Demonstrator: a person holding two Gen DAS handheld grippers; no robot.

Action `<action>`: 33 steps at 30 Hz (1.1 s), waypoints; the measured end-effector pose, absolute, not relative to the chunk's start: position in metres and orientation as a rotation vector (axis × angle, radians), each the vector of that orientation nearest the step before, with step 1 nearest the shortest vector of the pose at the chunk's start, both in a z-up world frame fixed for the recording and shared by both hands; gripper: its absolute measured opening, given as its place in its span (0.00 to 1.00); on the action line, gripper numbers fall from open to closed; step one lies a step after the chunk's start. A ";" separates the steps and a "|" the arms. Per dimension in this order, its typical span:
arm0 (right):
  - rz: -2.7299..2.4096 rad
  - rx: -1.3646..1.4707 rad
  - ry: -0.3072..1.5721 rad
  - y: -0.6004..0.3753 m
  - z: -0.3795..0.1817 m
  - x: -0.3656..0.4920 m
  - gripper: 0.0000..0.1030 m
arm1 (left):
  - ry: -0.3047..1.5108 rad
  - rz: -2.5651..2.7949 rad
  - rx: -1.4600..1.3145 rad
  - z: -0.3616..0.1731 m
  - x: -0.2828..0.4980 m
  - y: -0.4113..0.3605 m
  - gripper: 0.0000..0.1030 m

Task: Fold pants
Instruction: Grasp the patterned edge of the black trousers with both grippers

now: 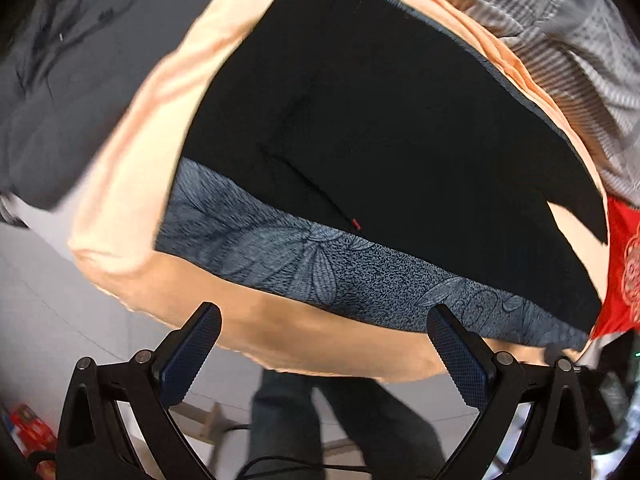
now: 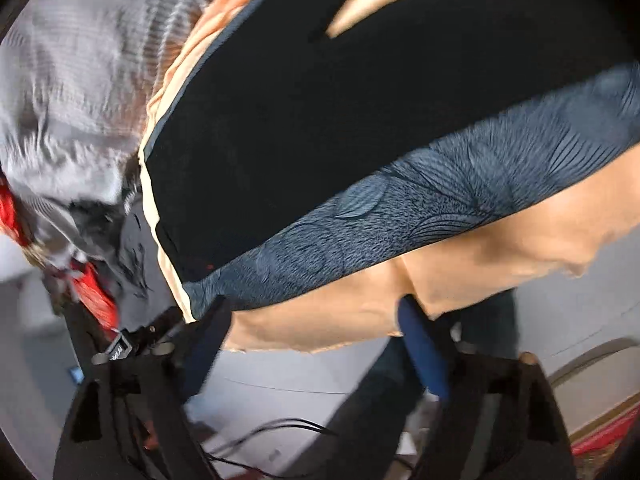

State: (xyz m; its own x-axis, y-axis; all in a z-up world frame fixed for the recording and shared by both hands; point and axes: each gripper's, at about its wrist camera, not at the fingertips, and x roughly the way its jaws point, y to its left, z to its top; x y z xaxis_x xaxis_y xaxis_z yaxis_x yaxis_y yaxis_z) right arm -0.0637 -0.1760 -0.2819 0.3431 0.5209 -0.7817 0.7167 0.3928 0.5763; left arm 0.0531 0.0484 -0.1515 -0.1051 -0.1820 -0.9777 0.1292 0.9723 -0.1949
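Note:
Black pants (image 1: pixel 380 128) with a wide blue-grey flower-patterned waistband (image 1: pixel 320 268) lie flat on a peach-orange cloth (image 1: pixel 132 168). Their two legs split at the far right. My left gripper (image 1: pixel 324 320) is open and empty, just below the waistband at the cloth's near edge. In the right wrist view the pants (image 2: pixel 320 112) and waistband (image 2: pixel 420 200) fill the frame. My right gripper (image 2: pixel 316 308) is open at the cloth's hanging edge (image 2: pixel 340 320), under the waistband's corner. The view is blurred.
Grey bedding (image 1: pixel 72 92) lies to the left, grey striped fabric (image 1: pixel 560 40) behind, a red patterned cloth (image 1: pixel 624 264) to the right. A person's dark-trousered legs (image 1: pixel 340 420) stand on a pale floor below the cloth's edge. Cables (image 2: pixel 272 432) trail near the right gripper.

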 end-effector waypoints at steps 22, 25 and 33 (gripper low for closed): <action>0.114 1.667 0.977 -0.195 -0.350 -0.039 0.11 | 1.560 -0.233 -0.465 -0.185 0.029 0.080 1.00; 0.165 1.647 0.983 -0.197 -0.333 -0.033 0.11 | 1.529 -0.213 -0.510 -0.185 0.029 0.085 1.00; 0.254 1.630 1.000 -0.207 -0.315 -0.026 0.11 | 1.501 -0.171 -0.683 -0.206 0.033 0.082 1.00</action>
